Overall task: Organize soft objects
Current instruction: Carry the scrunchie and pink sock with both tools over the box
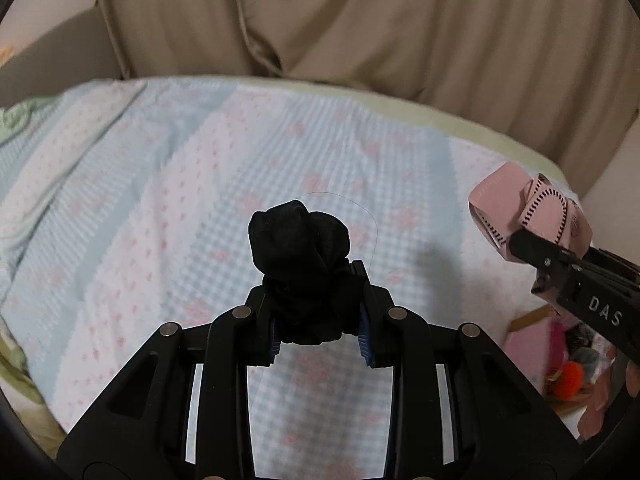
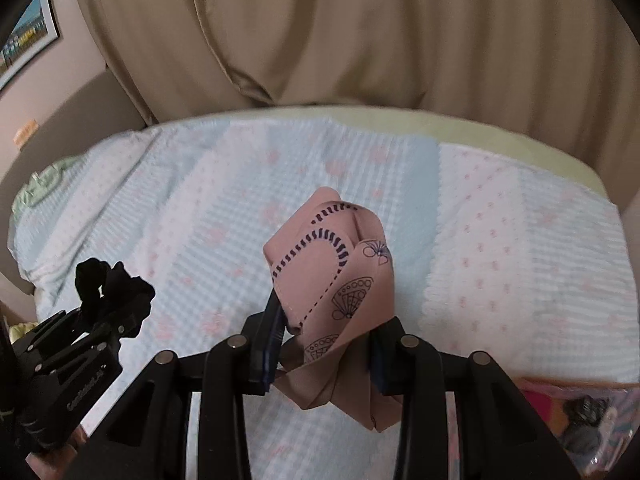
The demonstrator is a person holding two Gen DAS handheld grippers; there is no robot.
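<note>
Soft objects are both in the air over the bed: a bunched black cloth is pinched between the fingers of the left gripper, and a folded pink scarf with dark dashed and fan prints is pinched by the right gripper. Each bundle bulges out past the fingertips, so the fingers seem to clamp low on the wad, probably to keep loose folds from spilling open while carried. Neither piece touches the blue-and-pink quilted blanket below. At the lower right edge of the bed sits a pink box with small items inside, blurred; it is likely the sorting place, which would explain why both bundles are held clear of the blanket and not laid down. A beige curtain hangs behind the bed.
</note>
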